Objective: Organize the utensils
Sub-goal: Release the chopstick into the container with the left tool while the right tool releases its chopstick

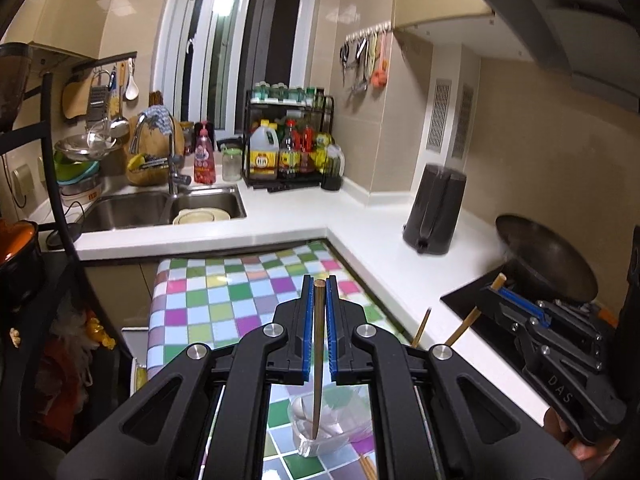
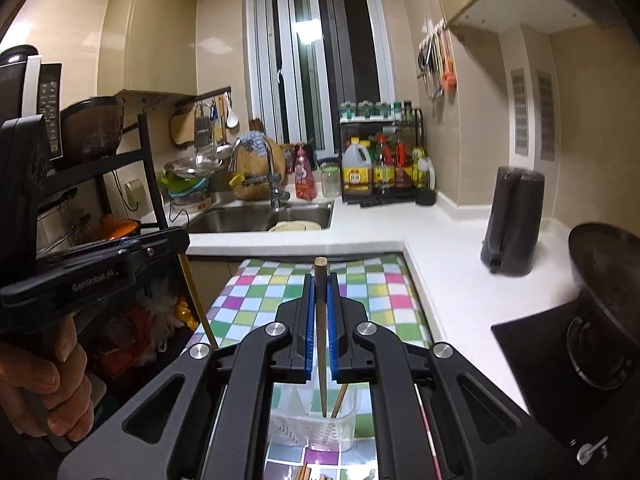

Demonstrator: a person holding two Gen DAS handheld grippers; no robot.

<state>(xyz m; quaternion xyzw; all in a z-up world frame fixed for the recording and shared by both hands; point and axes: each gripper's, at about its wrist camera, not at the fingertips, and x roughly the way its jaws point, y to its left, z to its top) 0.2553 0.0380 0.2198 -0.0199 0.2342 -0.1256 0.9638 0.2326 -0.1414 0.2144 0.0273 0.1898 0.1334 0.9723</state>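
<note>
Chopsticks noted, one pinched in each tool: left tool [image 1: 319,280] and right tool [image 2: 320,278] both clamp a stick [image 1: 318,356] lengthwise, tips trailing toward 6 o'clock. I judge the clear holder [image 2: 316,424] on the checkered tabletop [image 2: 376,280] lies directly beneath both.
</note>
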